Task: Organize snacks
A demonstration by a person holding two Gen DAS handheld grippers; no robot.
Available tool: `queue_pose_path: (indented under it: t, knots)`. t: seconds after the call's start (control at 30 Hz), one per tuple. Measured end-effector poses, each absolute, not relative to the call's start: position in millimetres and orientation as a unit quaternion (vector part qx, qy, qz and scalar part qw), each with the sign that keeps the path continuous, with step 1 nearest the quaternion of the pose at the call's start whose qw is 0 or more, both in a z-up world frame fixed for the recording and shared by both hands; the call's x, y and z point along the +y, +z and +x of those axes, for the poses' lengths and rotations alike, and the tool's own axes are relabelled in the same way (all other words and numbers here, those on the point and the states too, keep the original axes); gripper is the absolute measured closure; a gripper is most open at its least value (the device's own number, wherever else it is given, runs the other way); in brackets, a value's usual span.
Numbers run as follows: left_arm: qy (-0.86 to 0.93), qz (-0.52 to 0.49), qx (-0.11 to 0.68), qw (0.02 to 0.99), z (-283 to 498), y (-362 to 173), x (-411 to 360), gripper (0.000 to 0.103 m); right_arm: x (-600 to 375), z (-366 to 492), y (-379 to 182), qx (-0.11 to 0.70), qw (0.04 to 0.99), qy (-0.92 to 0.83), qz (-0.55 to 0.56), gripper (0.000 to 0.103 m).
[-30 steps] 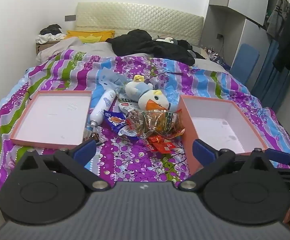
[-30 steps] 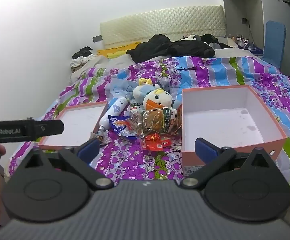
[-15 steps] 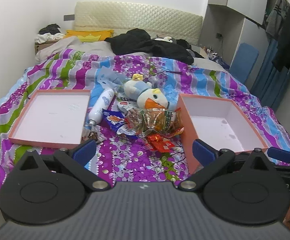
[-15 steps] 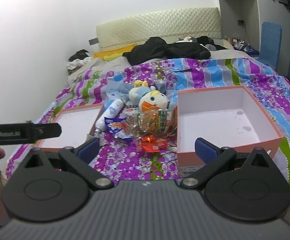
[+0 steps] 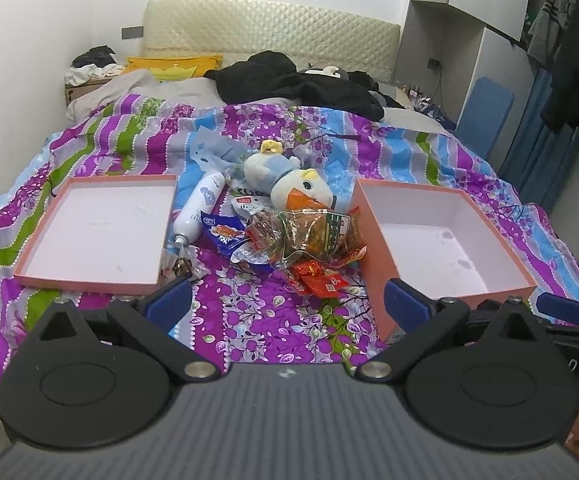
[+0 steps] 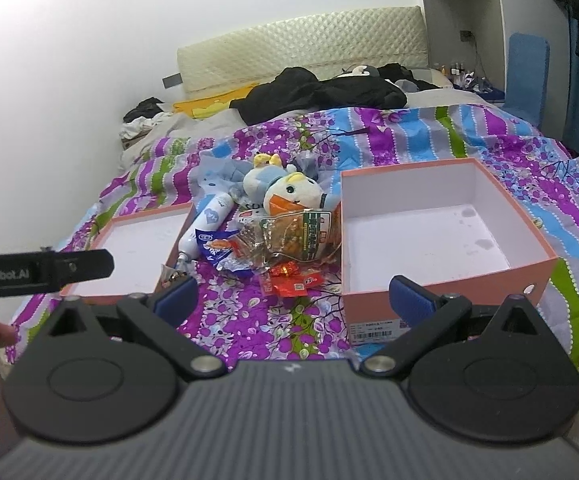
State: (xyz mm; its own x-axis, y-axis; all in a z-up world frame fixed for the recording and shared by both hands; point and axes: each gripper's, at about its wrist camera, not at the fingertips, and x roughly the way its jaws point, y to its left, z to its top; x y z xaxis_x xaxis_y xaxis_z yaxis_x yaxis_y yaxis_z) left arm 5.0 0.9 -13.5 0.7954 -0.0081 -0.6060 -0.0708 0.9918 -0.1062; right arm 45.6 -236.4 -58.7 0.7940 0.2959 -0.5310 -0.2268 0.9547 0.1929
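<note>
A heap of snack packets (image 5: pixel 313 236) (image 6: pixel 289 240) lies on the striped bedspread between two pink boxes. The shallow lid (image 5: pixel 97 224) (image 6: pixel 137 240) is on the left, the deep box (image 5: pixel 441 236) (image 6: pixel 433 232) on the right; both are empty. A white bottle (image 5: pixel 199 208) (image 6: pixel 205 226) and a plush duck (image 5: pixel 289 184) (image 6: pixel 285 192) rest beside the heap. My left gripper (image 5: pixel 287 304) hangs open over the bed's near edge, short of the snacks. My right gripper (image 6: pixel 293 296) is open too, holding nothing, near the deep box's front wall.
Black clothes (image 5: pixel 297 84) and a yellow pillow (image 5: pixel 173 66) lie at the head of the bed. A blue chair (image 5: pixel 485 116) and hanging garments stand to the right. The left gripper's body (image 6: pixel 37 270) and a hand show at the right view's left edge.
Both views have shifted slightly; the bed and boxes sit a little farther and lower in the frames. Nothing on the bed has moved, and both grippers stay open.
</note>
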Motion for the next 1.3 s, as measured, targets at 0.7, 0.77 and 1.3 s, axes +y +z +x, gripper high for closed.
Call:
queue_pose_path:
  t: [0.7, 0.77, 1.3]
  knots:
    - [0.014, -0.071, 0.314, 0.947, 4.8, -15.3, 7.2, 0.0, -237.2, 43.8, -56.1, 0.289, 0.945, 0.141, 0.063, 0.0]
    - [0.015, -0.071, 0.315, 0.946, 5.0, -15.5, 6.4, 0.0, -236.6, 43.4, -55.9, 0.289, 0.945, 0.142, 0.062, 0.0]
    - [0.012, -0.071, 0.314, 0.947, 3.6, -20.1, 6.4, 0.0, -233.7, 42.5, -55.8, 0.288, 0.944, 0.146, 0.061, 0.0]
